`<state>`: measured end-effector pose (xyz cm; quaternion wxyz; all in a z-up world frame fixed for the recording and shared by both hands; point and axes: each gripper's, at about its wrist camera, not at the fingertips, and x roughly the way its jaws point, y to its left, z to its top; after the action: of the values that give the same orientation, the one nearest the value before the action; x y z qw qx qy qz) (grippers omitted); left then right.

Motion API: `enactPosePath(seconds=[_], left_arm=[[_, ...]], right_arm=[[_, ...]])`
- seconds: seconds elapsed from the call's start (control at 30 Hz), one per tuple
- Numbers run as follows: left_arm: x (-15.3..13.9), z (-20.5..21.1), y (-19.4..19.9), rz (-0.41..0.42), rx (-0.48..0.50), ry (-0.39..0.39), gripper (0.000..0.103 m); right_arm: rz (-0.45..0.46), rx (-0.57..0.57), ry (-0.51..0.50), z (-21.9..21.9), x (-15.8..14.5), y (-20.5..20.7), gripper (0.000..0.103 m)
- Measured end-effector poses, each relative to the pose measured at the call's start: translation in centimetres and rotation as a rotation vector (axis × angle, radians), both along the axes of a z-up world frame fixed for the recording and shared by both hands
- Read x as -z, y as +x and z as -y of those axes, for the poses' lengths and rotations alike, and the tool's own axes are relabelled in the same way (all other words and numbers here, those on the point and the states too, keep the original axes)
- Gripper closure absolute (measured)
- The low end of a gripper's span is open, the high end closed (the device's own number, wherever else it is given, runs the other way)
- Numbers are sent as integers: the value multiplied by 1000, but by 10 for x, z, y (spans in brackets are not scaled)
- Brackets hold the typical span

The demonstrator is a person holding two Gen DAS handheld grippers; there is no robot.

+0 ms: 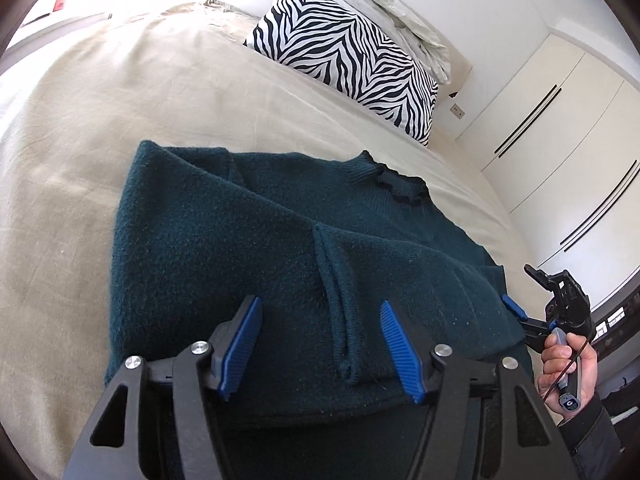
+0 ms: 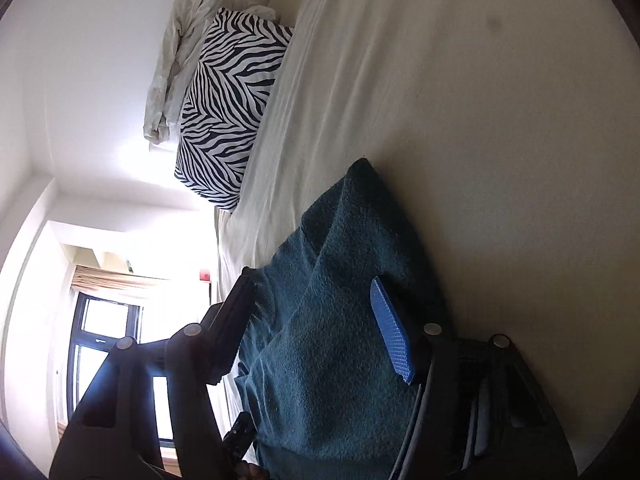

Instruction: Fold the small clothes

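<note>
Sweater: a dark teal knit sweater [image 1: 248,240] lies flat on the bed [image 1: 100,120], collar toward the zebra pillow [image 1: 344,56], well apart from it.
Done so far: both sleeves look brought in over the body; one folded sleeve edge runs down the middle, and the left side makes a straight folded edge.
Left to do: by my judgement the hem-to-collar fold, since the garment lies at full length.
Left tool: the left tool [image 1: 320,344] hovers over the lower part of the sweater, jaws spread, no cloth pinched between the blue pads.
Right tool: the right tool [image 2: 316,328] is turned on its side at the sweater's right edge; cloth lies between its spread jaws, and the pads seem not to press on it, though the skewed view makes this hard to be sure of.
Hand: a hand [image 1: 568,364] in a dark sleeve holds the right tool's handle.
Stage: roughly midway, between side folds and final fold.
</note>
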<state>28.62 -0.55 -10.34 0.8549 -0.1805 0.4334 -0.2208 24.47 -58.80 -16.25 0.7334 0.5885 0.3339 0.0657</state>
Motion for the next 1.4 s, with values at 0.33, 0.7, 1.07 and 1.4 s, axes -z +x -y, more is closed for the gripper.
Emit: enactPosePath(seconds=[0.33,0.7,1.07,1.4], left_arm=[[-51,-79,-121,38,-98,-3,32],[-8,-117,-251,-198,-74,-23,28],[7,-110,-299,-283,42,-49,29],[13,-112,-291,-361,68,-89,37]], right_arm=[[-9,-38,-243,-13,-57,-166,41],[-124,-130,-392,-42,-49,-341,41],[-175,-128,-390,-35,-46,-416,41],[-210,-165,-374,-39,-46,-427,41]])
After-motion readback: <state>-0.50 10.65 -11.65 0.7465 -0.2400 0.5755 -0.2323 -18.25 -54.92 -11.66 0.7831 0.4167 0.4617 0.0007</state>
